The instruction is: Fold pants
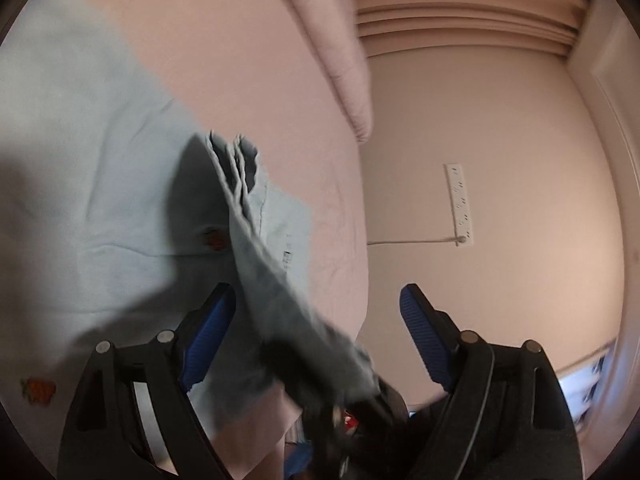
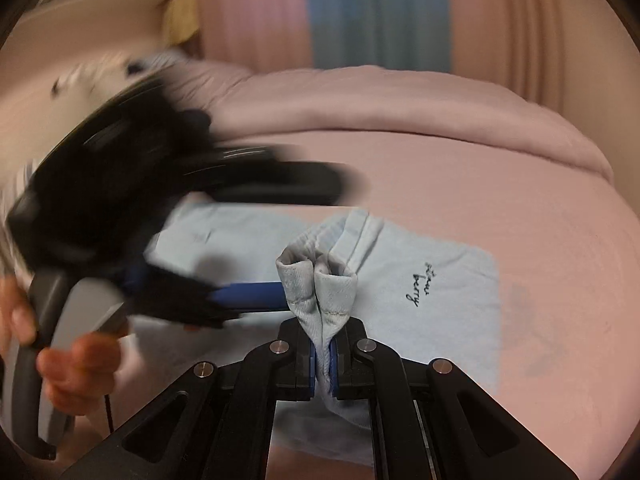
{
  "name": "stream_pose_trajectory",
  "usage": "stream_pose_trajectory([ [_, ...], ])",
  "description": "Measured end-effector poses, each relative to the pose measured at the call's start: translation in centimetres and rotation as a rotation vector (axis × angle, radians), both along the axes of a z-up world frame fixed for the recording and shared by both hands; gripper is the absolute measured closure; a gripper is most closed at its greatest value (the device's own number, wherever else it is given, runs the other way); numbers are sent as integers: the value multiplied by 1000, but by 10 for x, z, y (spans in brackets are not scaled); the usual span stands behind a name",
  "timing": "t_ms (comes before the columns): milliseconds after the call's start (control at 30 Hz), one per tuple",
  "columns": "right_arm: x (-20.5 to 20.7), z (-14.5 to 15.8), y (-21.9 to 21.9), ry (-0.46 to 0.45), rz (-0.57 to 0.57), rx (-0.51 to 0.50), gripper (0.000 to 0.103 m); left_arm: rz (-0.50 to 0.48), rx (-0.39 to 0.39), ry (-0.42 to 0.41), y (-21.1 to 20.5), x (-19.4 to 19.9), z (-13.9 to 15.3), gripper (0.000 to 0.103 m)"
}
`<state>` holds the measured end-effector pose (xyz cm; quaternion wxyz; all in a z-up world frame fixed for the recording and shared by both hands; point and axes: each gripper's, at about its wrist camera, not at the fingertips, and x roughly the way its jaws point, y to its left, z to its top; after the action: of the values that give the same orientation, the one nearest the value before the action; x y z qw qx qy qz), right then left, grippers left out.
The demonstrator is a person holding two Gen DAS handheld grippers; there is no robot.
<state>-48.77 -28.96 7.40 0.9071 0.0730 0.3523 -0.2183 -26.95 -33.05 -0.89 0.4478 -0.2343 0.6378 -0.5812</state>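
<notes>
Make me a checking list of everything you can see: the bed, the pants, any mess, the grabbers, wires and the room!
Surface: pink bed sheet, lightly wrinkled.
Job's things: light blue pants lie on the bed, one bunched part lifted.
Clutter: pink duvet rolled at the far side; nothing else seen on the bed.
Grippers: right gripper is shut on the pants' bunched cloth; left gripper stands open, cloth between its fingers but not pressed.
Cables: a white cord runs to a power strip on the wall.
Surroundings: pink wall, pink and blue curtains; a hand holds the left gripper's handle.
</notes>
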Motion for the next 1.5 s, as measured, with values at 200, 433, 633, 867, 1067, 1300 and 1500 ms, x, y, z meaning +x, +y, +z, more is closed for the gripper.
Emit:
stream_pose_trajectory([
  [200, 12, 5, 25, 49, 50, -107, 96, 2, 37, -98, 9, 12, 3, 90],
  [433, 48, 17, 49, 13, 162, -150, 96, 85, 22, -275, 50, 41, 34, 92],
  [633, 78, 1, 73, 49, 241, -138, 96, 140, 105, -325, 75, 64, 20, 95],
  [867, 84, -1, 73, 84, 263, -153, 96, 137, 124, -313, 75, 74, 12, 95],
  [1067, 78, 8, 59, 76, 222, -163, 96, 99, 85, -311, 56, 70, 22, 95],
  [1300, 89, 4, 62, 78, 230, -156, 96, 106, 114, -336, 58, 74, 22, 95],
  [1500, 98, -15, 65, 135, 280, -67, 96, 114, 233, -359, 71, 74, 2, 88],
])
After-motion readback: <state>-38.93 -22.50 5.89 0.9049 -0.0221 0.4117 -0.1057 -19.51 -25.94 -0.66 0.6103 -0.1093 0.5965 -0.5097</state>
